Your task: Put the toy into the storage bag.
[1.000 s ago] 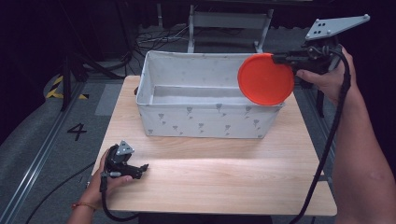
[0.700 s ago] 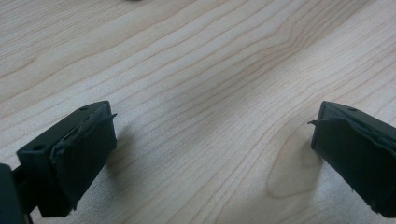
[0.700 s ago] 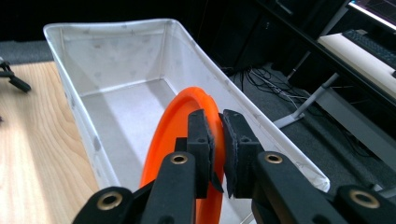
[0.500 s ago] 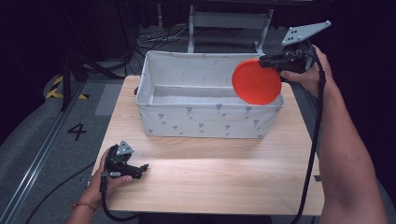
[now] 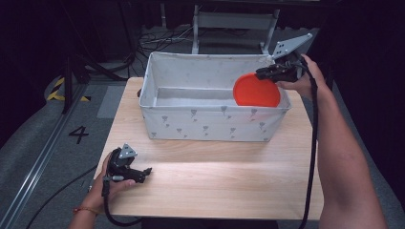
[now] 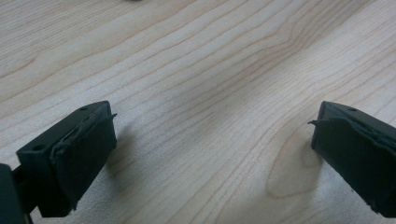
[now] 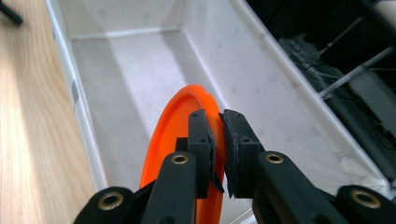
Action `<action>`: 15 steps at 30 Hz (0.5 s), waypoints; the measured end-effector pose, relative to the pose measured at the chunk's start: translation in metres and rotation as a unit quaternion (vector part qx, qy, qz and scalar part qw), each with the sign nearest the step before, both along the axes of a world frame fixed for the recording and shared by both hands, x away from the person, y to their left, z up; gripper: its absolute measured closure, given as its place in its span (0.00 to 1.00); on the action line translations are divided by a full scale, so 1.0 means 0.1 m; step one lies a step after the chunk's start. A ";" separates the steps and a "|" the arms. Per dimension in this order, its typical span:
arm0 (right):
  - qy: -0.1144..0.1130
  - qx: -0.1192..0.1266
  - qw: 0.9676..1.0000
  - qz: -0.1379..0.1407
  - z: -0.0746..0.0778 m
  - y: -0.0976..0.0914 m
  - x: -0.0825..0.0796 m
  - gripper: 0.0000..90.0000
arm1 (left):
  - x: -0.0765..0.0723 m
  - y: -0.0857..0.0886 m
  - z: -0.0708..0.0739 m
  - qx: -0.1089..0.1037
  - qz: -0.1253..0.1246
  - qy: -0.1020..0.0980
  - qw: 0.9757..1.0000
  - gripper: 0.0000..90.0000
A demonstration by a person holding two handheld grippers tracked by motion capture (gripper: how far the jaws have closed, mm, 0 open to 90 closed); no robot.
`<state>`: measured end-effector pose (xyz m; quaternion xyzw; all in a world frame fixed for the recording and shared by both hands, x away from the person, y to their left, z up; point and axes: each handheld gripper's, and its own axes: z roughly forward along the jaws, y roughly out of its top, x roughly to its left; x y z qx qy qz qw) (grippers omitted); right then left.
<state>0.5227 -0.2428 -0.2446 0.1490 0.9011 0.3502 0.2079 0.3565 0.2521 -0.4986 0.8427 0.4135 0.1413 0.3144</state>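
At the lower left of the high view, the left gripper (image 5: 144,171) lies on the wooden table (image 5: 229,186) in the person's left hand (image 5: 112,183), where it was a second ago; its own view shows the jaws spread wide over bare wood, holding nothing. In the upper middle stands the white fabric bin (image 5: 212,125). At the upper right, the right gripper (image 5: 260,74) pinches the rim of the orange plate (image 5: 256,91), jaws closed on it. Since a second ago the plate has dropped from above the bin's right front corner to inside its right end, standing on edge, its lower part behind the front wall.
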 end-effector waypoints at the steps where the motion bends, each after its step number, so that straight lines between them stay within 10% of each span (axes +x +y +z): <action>1: 0.005 -0.007 1.000 0.005 -0.04 0.01 0.00 0.92 | 0.00 0.00 0.00 0.000 0.000 0.000 1.000 0.00; 15: 0.056 -0.097 0.992 0.059 -0.43 0.15 -0.02 0.91 | 0.00 0.00 0.00 0.000 0.000 0.000 1.000 0.00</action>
